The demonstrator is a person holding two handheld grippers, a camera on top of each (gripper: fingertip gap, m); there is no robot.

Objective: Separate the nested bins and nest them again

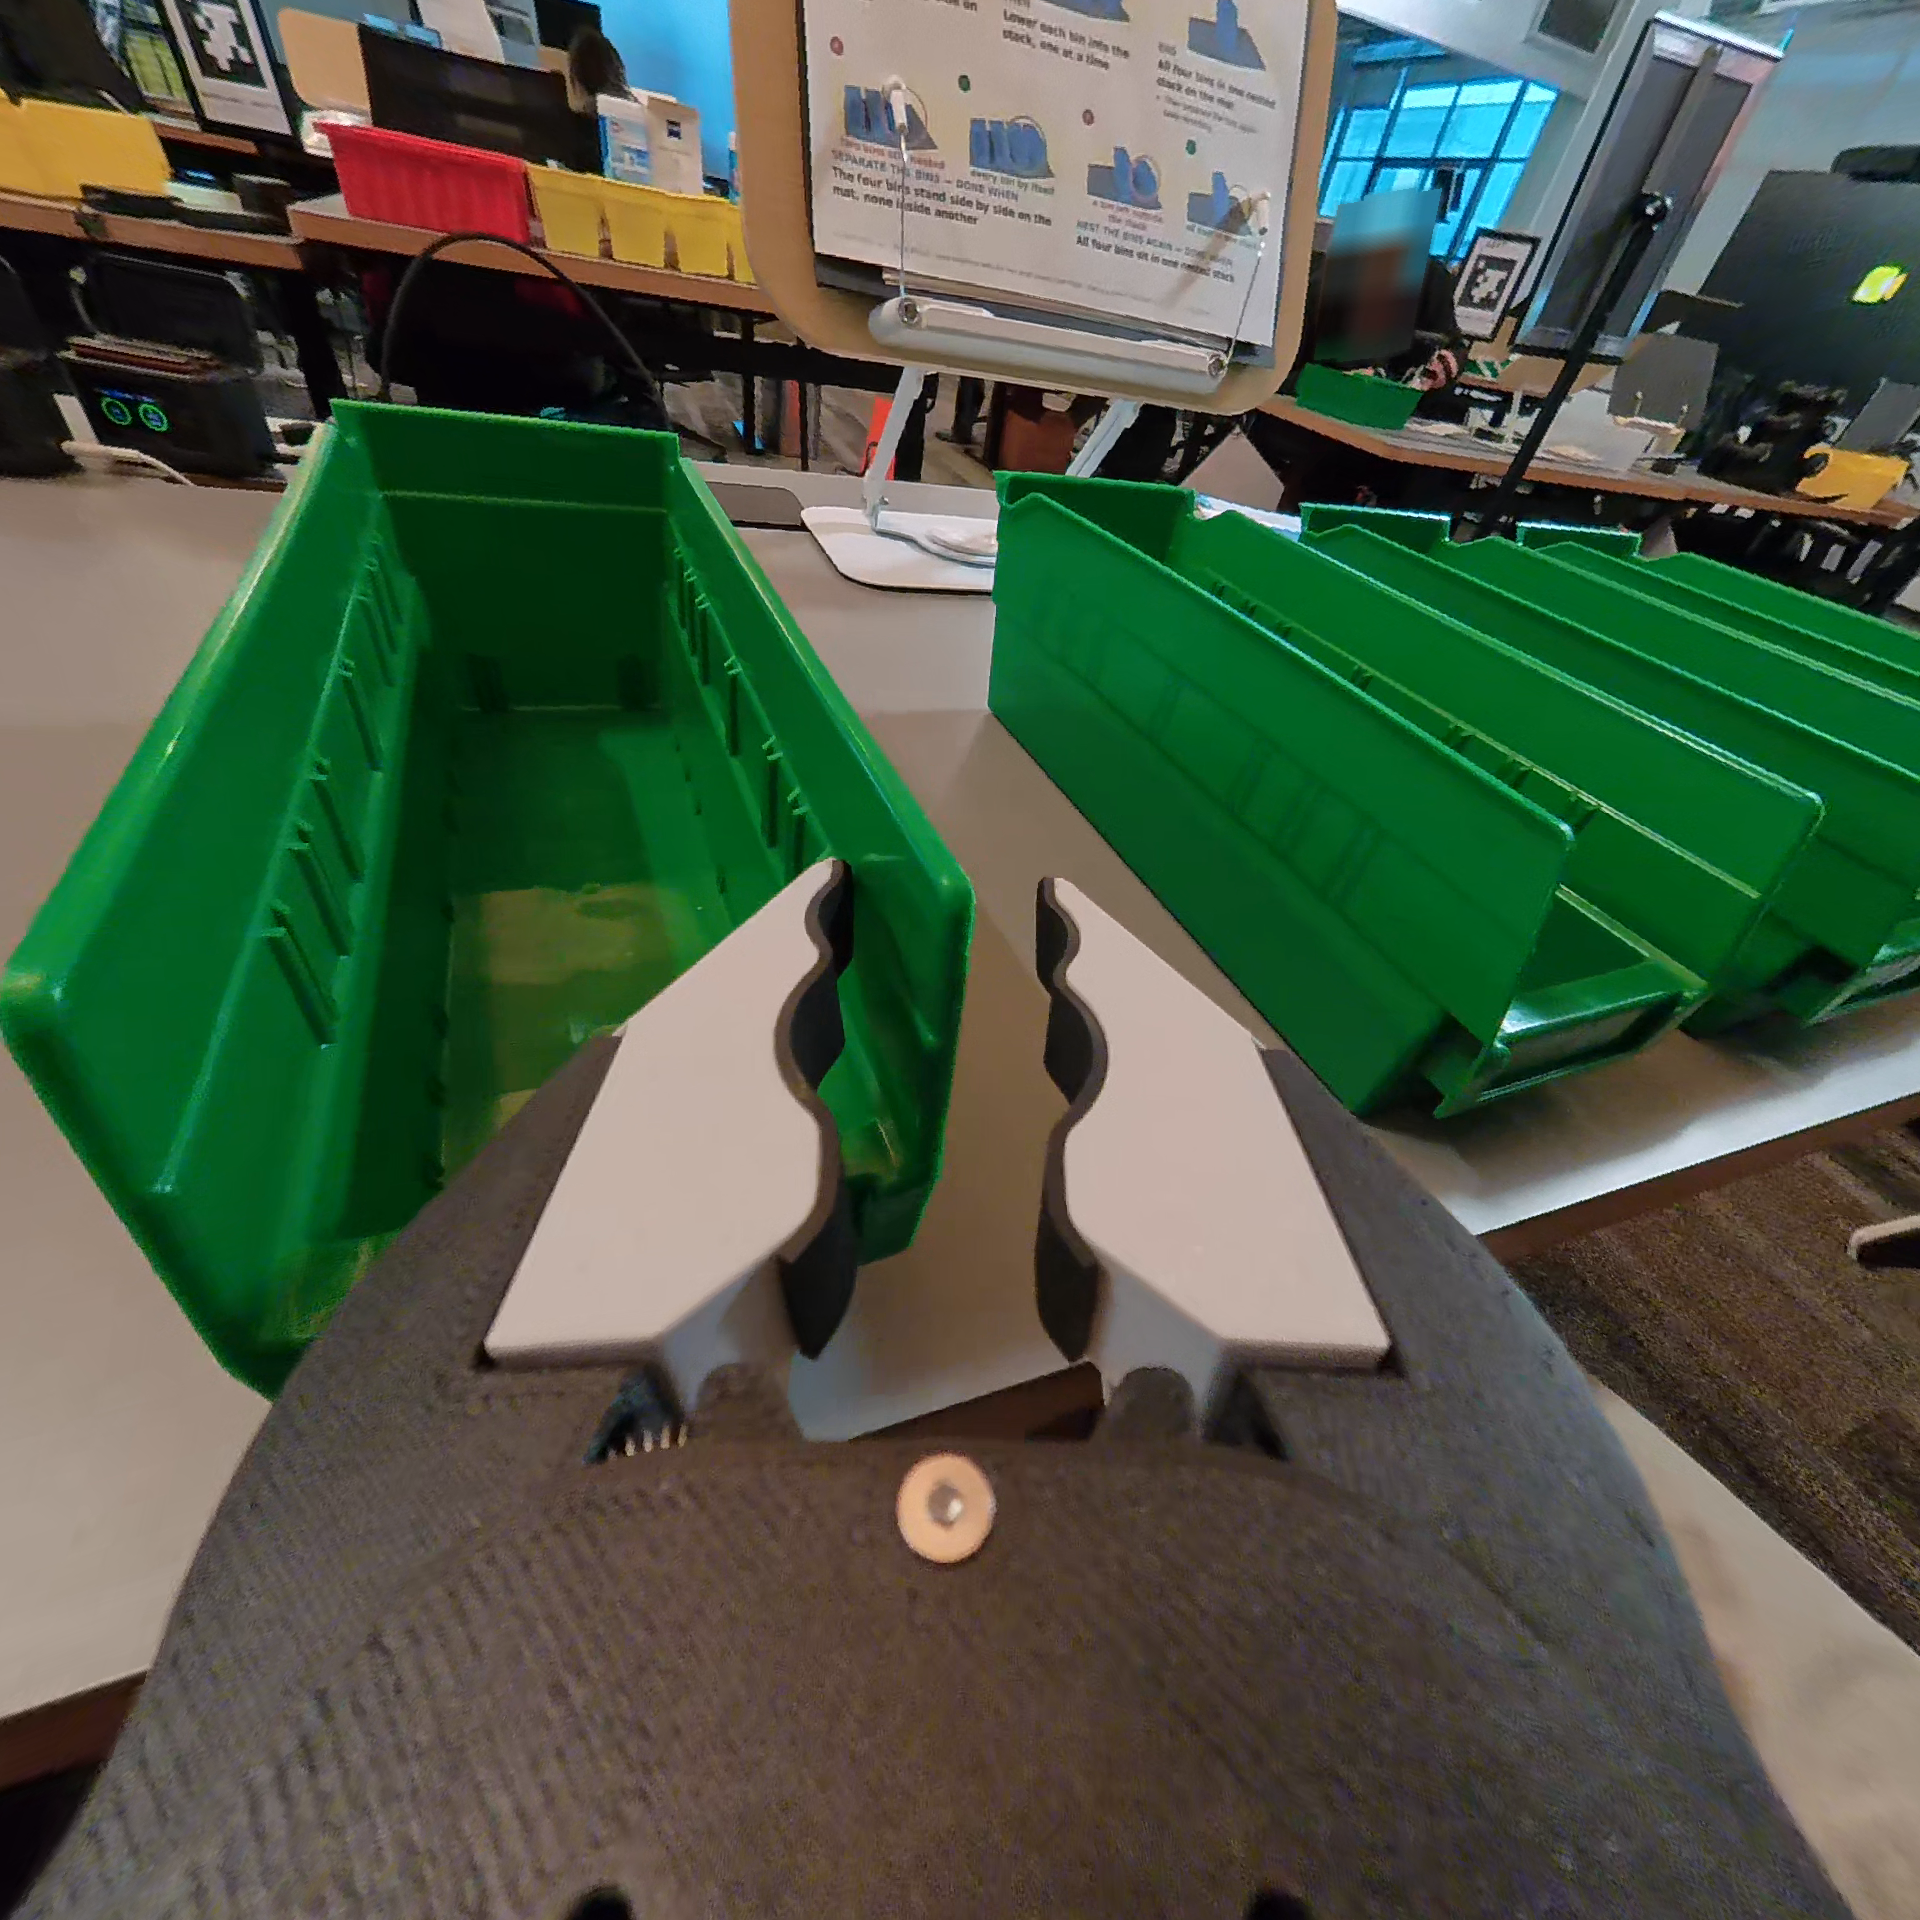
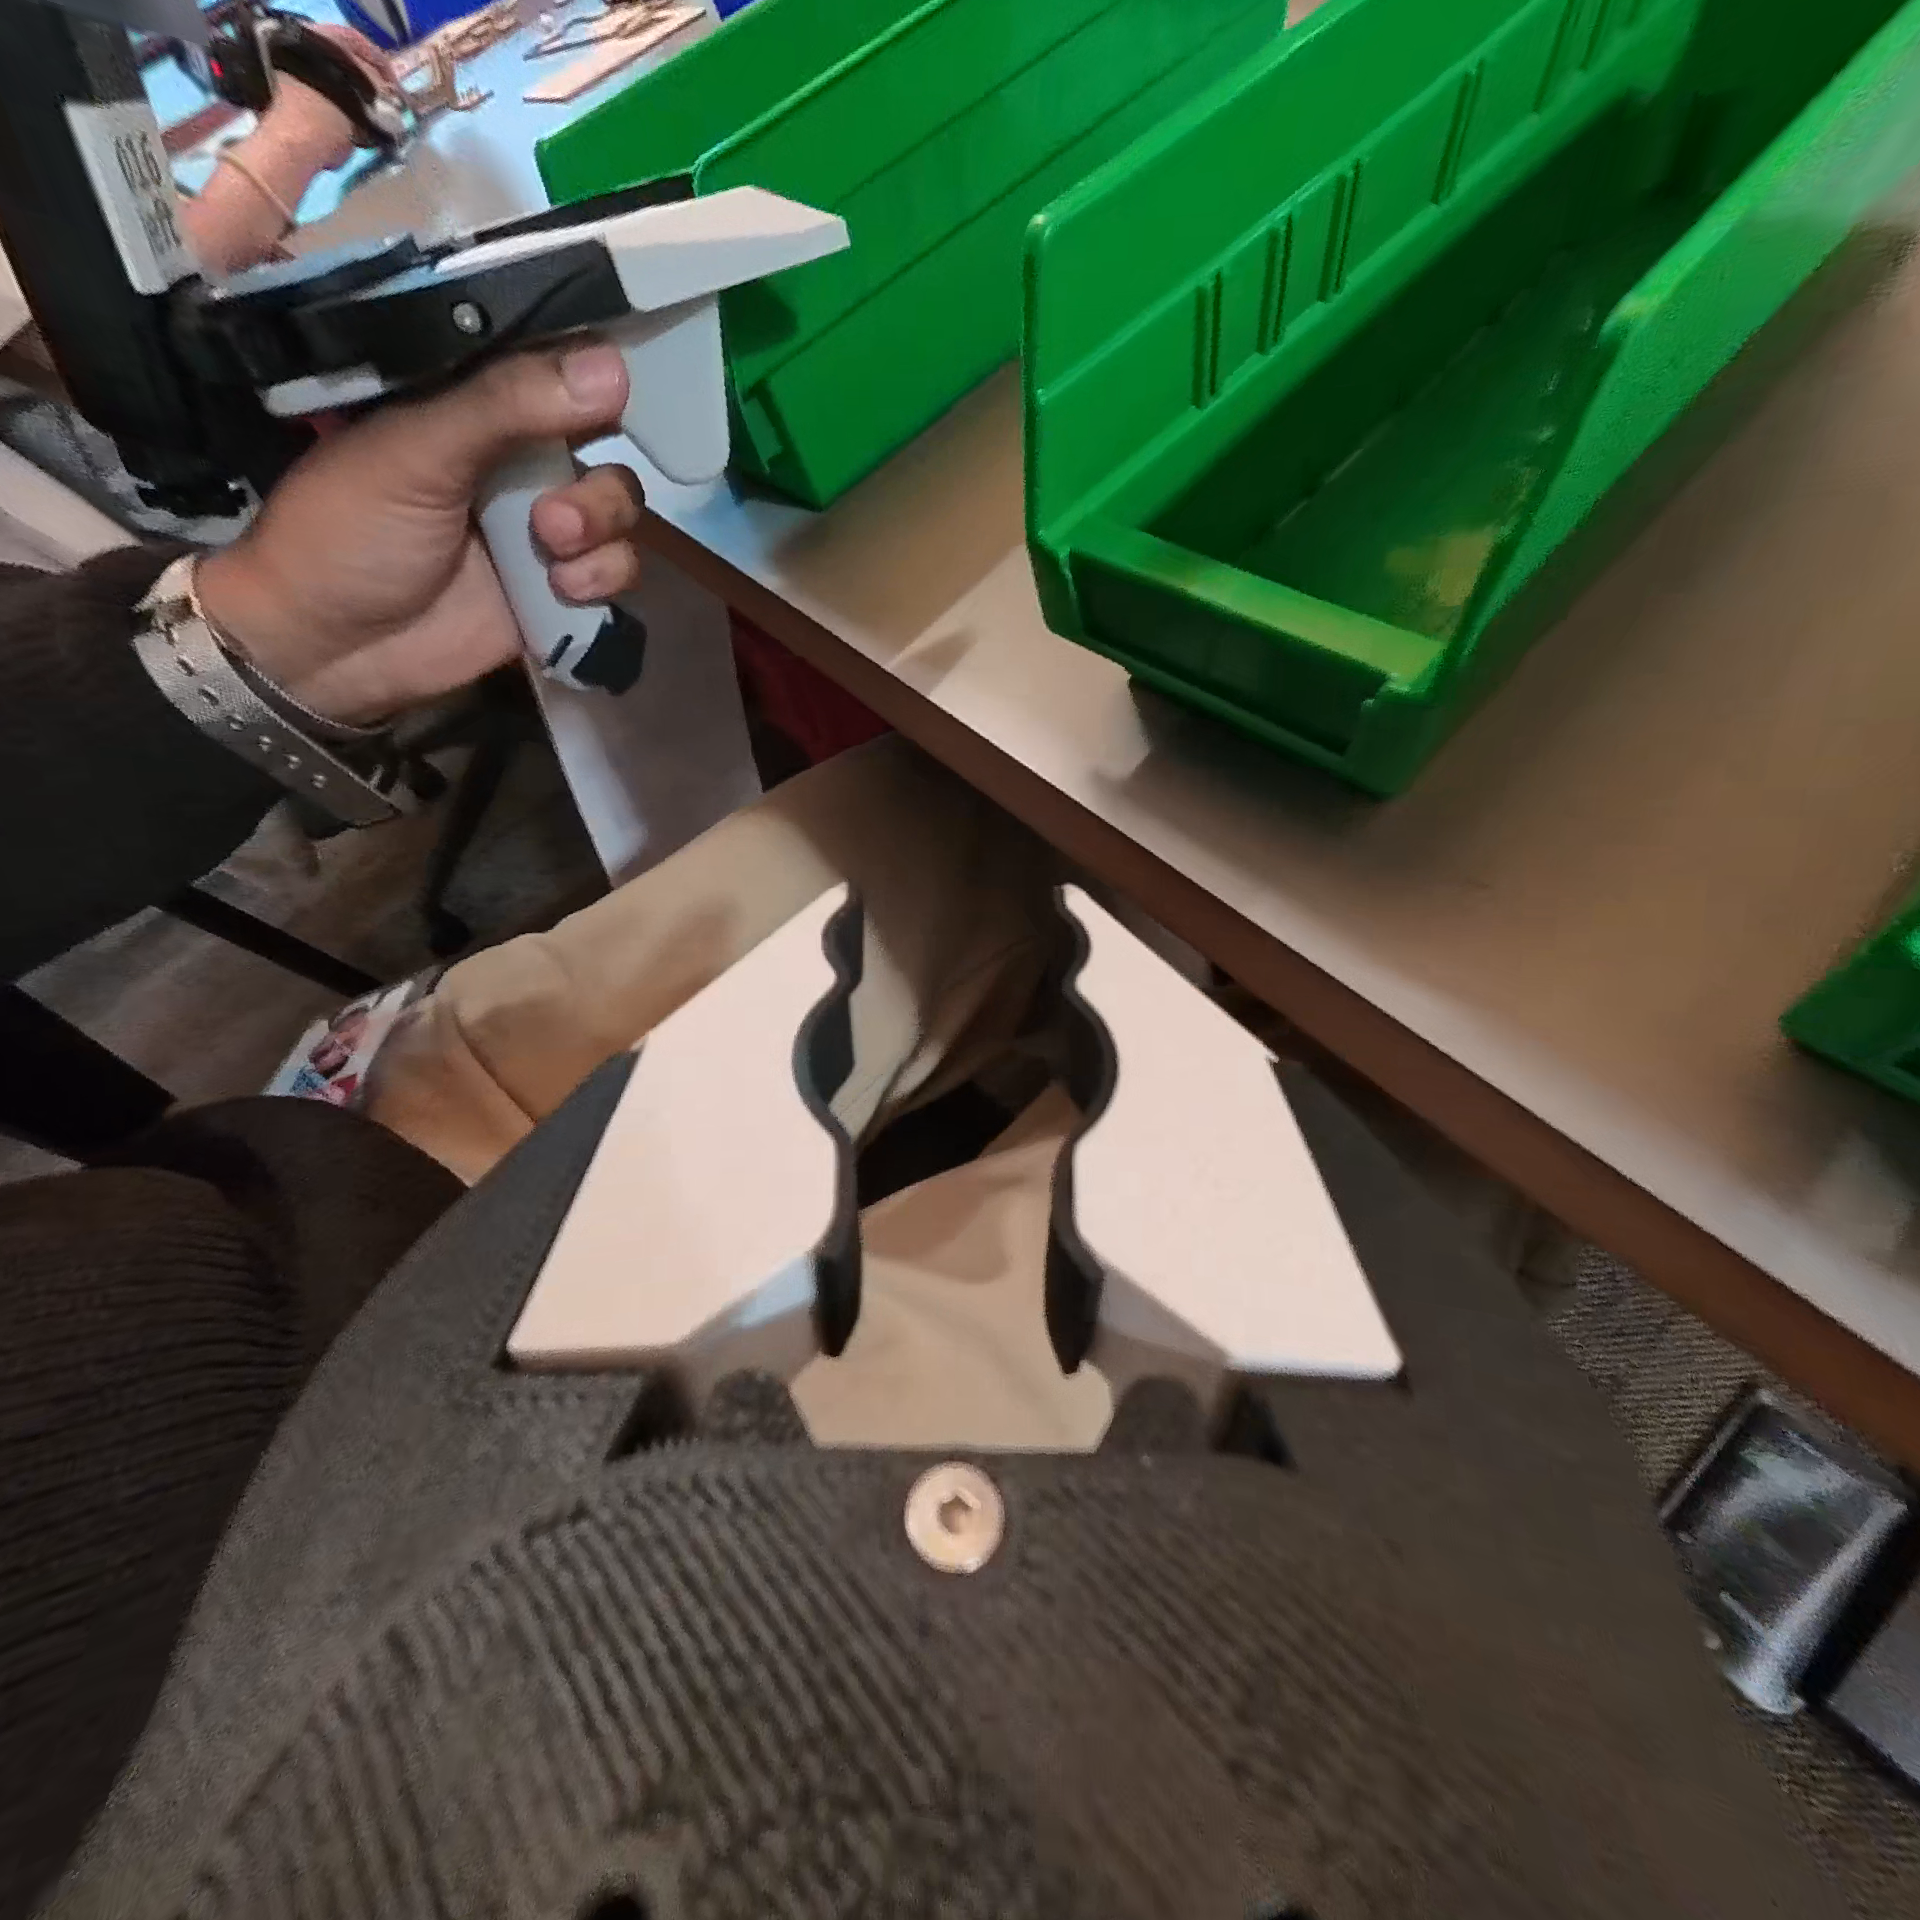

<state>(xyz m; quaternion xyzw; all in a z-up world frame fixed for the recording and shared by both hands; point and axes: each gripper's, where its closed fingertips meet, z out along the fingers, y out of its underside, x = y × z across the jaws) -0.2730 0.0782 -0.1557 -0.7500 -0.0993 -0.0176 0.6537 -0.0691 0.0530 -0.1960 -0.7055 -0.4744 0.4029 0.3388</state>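
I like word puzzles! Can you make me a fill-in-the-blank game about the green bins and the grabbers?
1. All the bins on the table are coloured ____.
2. The left gripper has its jaws ____, straddling the right wall of the nearest bin.
3. The right gripper holds ____, hovering off the table's edge.
4. The left gripper's handle is held by a person's ____.

Missing words: green; open; nothing; hand

A bare table [image 1: 904, 675] lane runs between the lone bin [image 1: 312, 831] and the bin row [image 1: 1299, 790].
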